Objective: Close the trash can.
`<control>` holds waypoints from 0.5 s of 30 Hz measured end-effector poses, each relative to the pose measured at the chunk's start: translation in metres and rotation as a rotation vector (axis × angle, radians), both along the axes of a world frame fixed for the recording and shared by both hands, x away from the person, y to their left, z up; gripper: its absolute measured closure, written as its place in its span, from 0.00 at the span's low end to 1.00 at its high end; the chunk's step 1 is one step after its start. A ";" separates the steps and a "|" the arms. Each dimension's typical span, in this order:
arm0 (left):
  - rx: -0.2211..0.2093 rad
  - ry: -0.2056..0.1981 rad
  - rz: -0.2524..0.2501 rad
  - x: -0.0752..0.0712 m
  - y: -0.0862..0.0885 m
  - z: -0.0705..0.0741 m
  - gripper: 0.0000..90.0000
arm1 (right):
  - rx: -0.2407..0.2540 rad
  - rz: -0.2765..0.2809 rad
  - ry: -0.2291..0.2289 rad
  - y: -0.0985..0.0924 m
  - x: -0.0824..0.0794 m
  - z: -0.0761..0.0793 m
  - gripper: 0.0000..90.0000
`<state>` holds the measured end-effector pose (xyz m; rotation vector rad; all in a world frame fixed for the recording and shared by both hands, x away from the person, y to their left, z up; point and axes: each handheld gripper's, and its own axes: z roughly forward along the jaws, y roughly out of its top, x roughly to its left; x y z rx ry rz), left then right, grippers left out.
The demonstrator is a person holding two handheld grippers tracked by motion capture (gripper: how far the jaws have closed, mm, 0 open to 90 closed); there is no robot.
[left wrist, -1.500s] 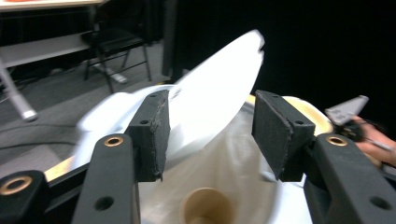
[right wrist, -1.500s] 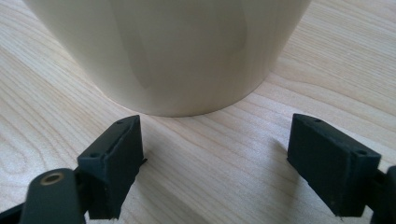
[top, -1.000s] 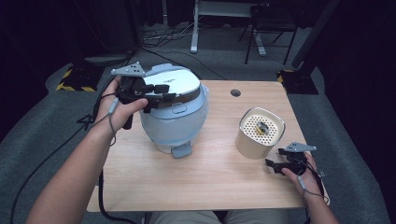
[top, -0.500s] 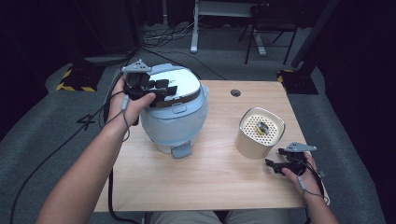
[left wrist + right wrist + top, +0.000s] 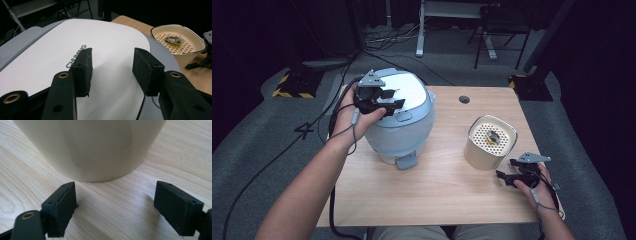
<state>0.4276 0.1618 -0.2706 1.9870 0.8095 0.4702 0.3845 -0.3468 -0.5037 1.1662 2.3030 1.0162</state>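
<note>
The left gripper [image 5: 384,99] hovers over the white lid [image 5: 105,47] of the rice cooker [image 5: 404,125]. Its fingers [image 5: 83,70] are spread and have just been opening, with nothing but bare lid showing in the gap between them. Whether the pads rest on the lid or hang just above it cannot be told. In the left gripper view, the printed brand name on the lid runs up to the left finger, and the lid stretches away beyond both fingertips. Past the right finger, well apart from it, stands the cream container [image 5: 178,43], whose perforated insert holds a small scrap of something.

The right gripper [image 5: 507,175] lies low on the worktop [image 5: 437,185], just short of the cream container [image 5: 490,142]. Its fingers [image 5: 62,202] are spread wide and hold nothing. The rounded base of the container sits ahead of the fingertips, nearer the left finger than the right, close but not touching either. Bare wood shows between the two fingers.

The rice cooker stands on the worktop under the left fingers, with its latch tab [image 5: 406,161] facing the person.
</note>
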 end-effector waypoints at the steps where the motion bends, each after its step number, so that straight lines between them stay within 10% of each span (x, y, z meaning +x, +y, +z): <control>1: 0.000 -0.003 0.004 -0.001 -0.001 0.000 0.57 | 0.000 0.000 0.000 0.000 0.000 0.000 0.21; 15: 0.046 -0.029 0.025 -0.006 -0.006 -0.003 0.62 | -0.001 0.001 -0.001 0.000 0.000 0.000 0.21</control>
